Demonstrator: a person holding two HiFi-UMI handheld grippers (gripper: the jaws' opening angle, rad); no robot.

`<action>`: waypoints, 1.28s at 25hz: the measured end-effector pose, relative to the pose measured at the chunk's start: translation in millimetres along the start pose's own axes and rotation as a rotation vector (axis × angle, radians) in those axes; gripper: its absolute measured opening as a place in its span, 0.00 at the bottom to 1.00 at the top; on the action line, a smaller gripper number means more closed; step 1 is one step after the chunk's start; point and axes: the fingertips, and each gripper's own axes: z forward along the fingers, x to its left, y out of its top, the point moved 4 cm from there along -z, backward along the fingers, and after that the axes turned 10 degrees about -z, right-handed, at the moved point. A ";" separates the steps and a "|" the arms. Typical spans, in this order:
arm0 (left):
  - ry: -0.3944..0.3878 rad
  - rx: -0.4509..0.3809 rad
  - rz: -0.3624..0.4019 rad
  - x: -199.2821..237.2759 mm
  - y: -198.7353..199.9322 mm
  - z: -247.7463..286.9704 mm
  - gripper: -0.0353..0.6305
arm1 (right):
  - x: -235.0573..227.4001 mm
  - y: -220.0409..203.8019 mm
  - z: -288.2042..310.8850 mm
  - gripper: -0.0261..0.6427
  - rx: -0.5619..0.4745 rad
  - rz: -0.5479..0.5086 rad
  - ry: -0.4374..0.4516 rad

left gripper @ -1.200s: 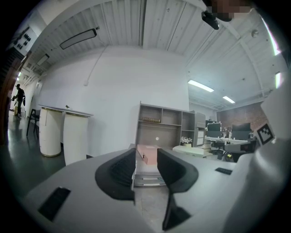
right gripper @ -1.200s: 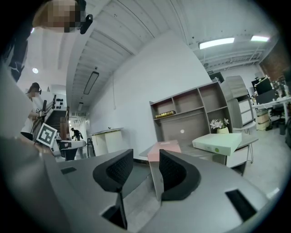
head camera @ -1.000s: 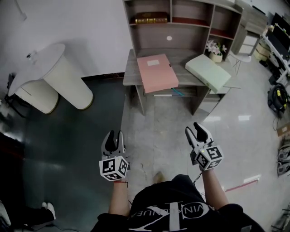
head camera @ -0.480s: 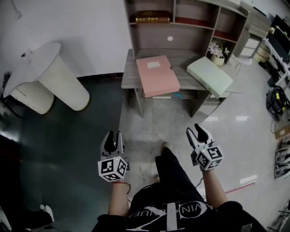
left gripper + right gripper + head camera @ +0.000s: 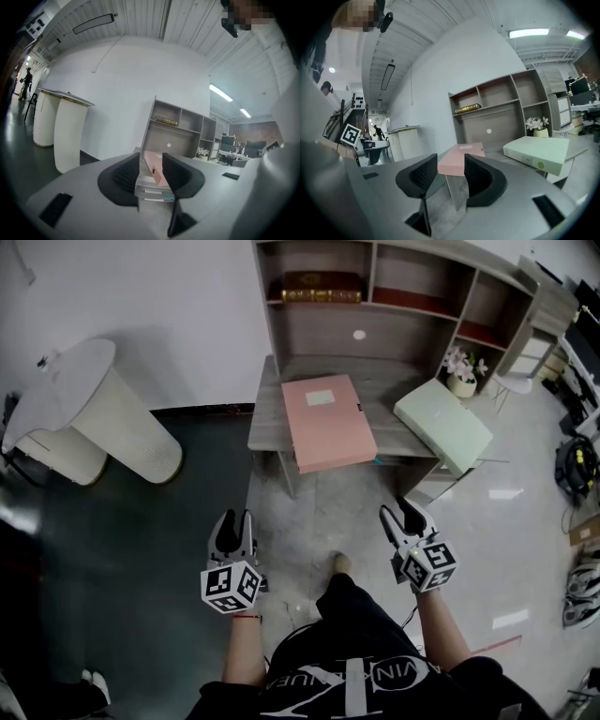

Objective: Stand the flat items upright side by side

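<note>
Left gripper (image 5: 236, 519): jaws a narrow gap apart, nothing between them. Right gripper (image 5: 398, 509): same narrow gap, empty. Both are well short of the desk (image 5: 265, 416), with bare floor (image 5: 319, 512) in between.

Pink folder (image 5: 328, 423) lies flat ahead, between the two grippers' lines. Its near edge overhangs the desk front.

Green folder (image 5: 442, 425) lies ahead and right of the right gripper, jutting past the desk's right corner. The folders are apart, with open desktop between them.
</note>
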 end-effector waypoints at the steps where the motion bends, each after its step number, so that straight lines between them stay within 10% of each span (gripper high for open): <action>1: -0.004 0.008 -0.004 -1.8 -0.7 10.1 0.26 | -7.4 0.2 6.2 0.32 0.005 0.002 -0.001; 23: 0.012 0.044 -0.105 -7.6 -2.1 167.6 0.26 | -99.8 8.7 149.5 0.34 0.064 0.025 0.126; 32: -0.082 0.240 -0.206 -15.4 -40.4 205.9 0.34 | -112.9 -13.0 177.4 0.35 0.142 0.057 0.143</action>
